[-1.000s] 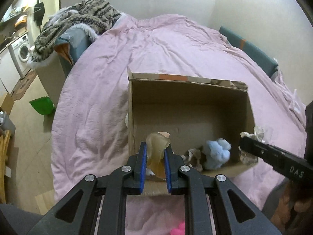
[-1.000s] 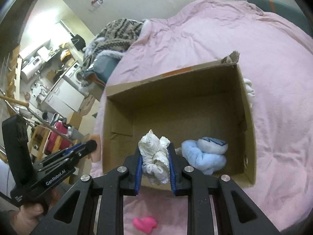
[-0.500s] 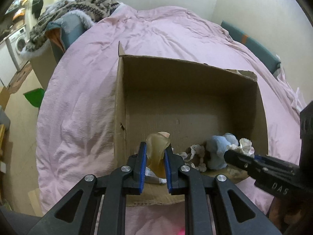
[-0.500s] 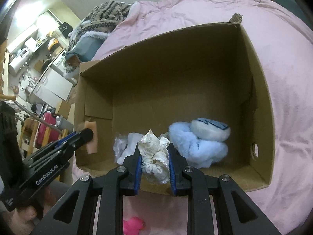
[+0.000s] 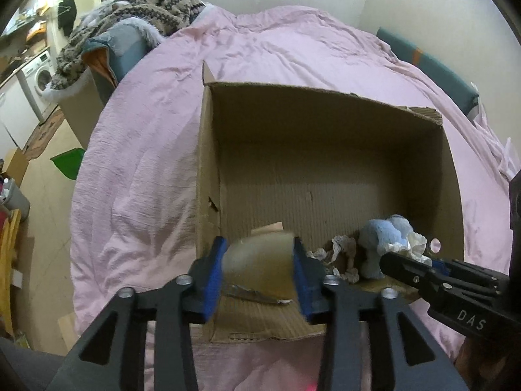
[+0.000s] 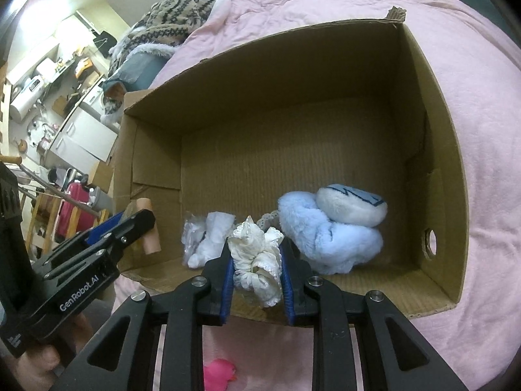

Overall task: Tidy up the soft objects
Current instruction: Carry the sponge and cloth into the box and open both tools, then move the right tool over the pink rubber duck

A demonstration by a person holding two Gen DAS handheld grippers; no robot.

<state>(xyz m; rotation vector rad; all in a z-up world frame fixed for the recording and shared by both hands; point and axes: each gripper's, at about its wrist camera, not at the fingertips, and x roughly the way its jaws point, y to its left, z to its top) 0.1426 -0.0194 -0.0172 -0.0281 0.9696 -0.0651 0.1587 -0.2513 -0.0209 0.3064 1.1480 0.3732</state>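
An open cardboard box lies on the pink bed. My left gripper has its jaws wide apart over the box's near left corner, with a blurred beige soft piece loose between them. My right gripper is shut on a white lace scrunchie just over the box's near edge. Inside the box lie a light blue plush with a white pad on it, and a white bagged item. The blue plush and some lace show in the left wrist view.
A pink soft object lies on the bed in front of the box. A patterned blanket pile sits at the bed's far left. Washing machine and floor clutter lie off the left side. A teal headboard is at the right.
My left gripper's jaws have spread wide and the beige piece has gone loose and blurred between them. Both grippers moved closer over the box; the right one keeps the scrunchie.
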